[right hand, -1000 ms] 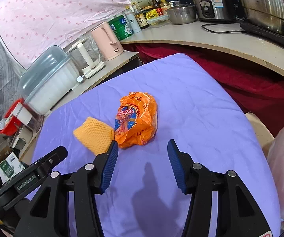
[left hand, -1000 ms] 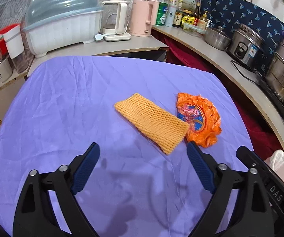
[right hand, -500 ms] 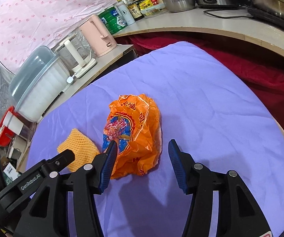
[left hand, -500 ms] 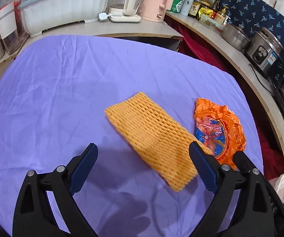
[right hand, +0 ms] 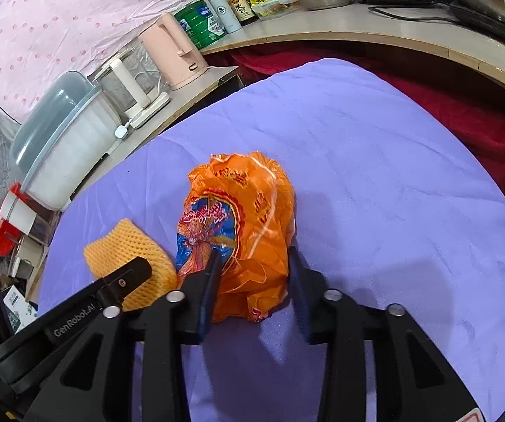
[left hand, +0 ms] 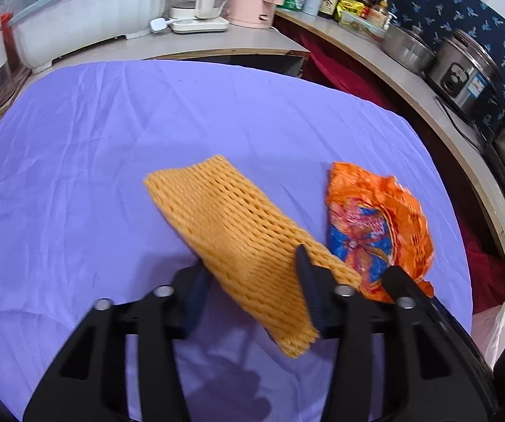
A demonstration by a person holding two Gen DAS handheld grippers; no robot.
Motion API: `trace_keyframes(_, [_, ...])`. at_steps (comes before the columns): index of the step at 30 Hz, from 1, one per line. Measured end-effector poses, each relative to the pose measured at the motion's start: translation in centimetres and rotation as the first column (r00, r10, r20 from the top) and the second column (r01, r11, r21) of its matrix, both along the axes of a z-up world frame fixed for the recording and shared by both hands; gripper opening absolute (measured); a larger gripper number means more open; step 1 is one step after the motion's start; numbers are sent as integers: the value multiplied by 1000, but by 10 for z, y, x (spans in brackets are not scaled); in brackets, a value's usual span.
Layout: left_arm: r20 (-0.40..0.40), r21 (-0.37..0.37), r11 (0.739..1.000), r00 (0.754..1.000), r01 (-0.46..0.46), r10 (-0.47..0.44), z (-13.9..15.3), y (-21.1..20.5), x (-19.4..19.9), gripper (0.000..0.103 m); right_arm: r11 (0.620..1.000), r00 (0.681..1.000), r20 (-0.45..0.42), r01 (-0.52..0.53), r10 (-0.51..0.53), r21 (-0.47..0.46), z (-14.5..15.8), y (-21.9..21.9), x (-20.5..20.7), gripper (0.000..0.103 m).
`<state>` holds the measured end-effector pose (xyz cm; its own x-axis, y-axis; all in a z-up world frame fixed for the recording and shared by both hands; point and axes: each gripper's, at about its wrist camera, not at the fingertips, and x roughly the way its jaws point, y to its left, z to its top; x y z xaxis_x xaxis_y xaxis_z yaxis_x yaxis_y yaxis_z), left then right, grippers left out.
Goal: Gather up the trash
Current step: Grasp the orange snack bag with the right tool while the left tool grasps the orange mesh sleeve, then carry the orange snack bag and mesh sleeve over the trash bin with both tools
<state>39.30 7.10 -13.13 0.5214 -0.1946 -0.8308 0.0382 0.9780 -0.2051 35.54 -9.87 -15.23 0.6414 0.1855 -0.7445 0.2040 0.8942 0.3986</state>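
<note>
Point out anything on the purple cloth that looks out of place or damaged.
Two bits of litter are out of place on the purple cloth: a yellow foam fruit net, flattened, and a crumpled orange snack wrapper beside it. The left gripper has just closed on the net, the right gripper on the wrapper. Nothing is spilled.

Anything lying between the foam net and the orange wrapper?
Nothing: only a narrow strip of purple cloth separates the foam net from the orange wrapper, clearest in the left wrist view.

Yellow foam net sleeve (left hand: 238,235) lying flat, crumpled orange snack wrapper (left hand: 375,228) just beside it
</note>
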Motion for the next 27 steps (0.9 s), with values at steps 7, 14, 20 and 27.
trace_keyframes(7, [38,7,999,998,41,-41,15,-13,-19,11,1000,1000,18,-1,1,2,11,-5,-18,21])
trace_keyframes(14, [85,2,998,994,68,-68,46,-26,-46,10,1000,998,55,19,-19,0,37,-16,-50,21])
trace_keyframes(20, [126,-2,995,987,99,-98,77,-39,-80,10,997,993,97,68,-70,22,65,-39,-87,21])
trace_keyframes(27, [180,3,986,970,164,-162,112,-69,-127,10,992,981,151,121,-124,25,97,-65,-138,21])
